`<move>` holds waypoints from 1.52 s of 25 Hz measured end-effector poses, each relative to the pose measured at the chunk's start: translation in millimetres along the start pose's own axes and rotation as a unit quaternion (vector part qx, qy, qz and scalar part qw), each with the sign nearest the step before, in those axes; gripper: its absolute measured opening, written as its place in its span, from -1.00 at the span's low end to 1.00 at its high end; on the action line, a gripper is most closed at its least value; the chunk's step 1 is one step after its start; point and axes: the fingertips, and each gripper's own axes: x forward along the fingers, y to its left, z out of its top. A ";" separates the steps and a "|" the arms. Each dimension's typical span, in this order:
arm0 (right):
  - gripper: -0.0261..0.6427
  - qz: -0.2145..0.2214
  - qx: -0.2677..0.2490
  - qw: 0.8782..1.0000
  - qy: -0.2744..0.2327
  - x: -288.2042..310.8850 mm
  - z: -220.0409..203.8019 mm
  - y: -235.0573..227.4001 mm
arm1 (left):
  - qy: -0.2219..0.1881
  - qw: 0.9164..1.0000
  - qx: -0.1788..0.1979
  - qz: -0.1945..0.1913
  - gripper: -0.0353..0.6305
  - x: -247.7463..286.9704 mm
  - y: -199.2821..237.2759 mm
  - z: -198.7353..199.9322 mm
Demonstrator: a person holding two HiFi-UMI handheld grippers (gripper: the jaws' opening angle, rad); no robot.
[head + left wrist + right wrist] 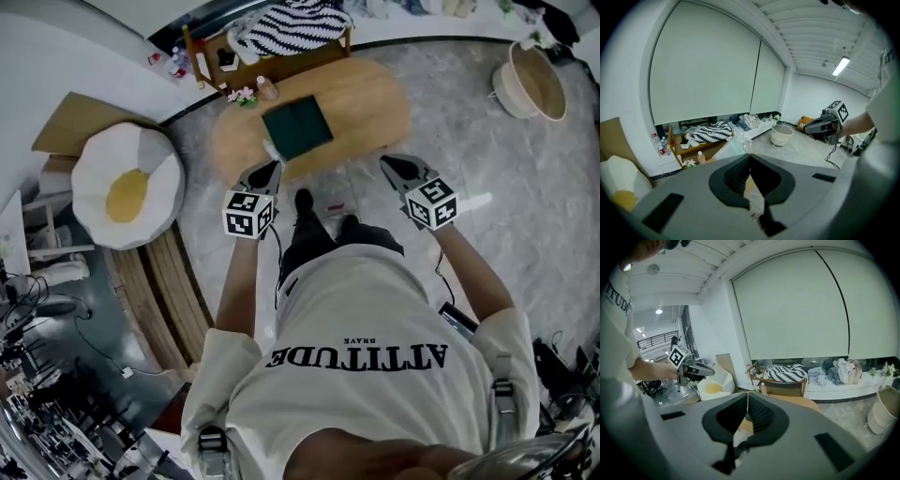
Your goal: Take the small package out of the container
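A dark green container lies on the oval wooden table in the head view. My left gripper hangs at the table's near edge, just left of the container. It is shut on a small pale, clear package. In the left gripper view the jaws meet, and the package shows in the gap below them. My right gripper is held over the floor at the table's near right edge. Its jaws are shut with nothing in them.
A fried-egg cushion sits on the floor at the left. A low wooden shelf with a striped cloth stands behind the table. A round basket is at the far right. A small red-marked item lies by the person's feet.
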 end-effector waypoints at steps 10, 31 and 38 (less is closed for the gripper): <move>-0.86 -0.012 -0.004 1.000 -0.024 8.9 17.3 37.7 | -0.031 0.999 -0.013 0.000 -0.83 -65.2 12.3 -12.7; -0.86 -0.086 0.003 0.993 -0.077 17.8 53.0 90.0 | -0.057 0.998 0.012 -0.028 -0.83 -136.1 65.8 -19.5; -0.86 -0.089 -0.017 0.992 -0.090 16.1 70.2 86.5 | -0.066 0.997 0.017 -0.027 -0.83 -135.4 73.5 -8.8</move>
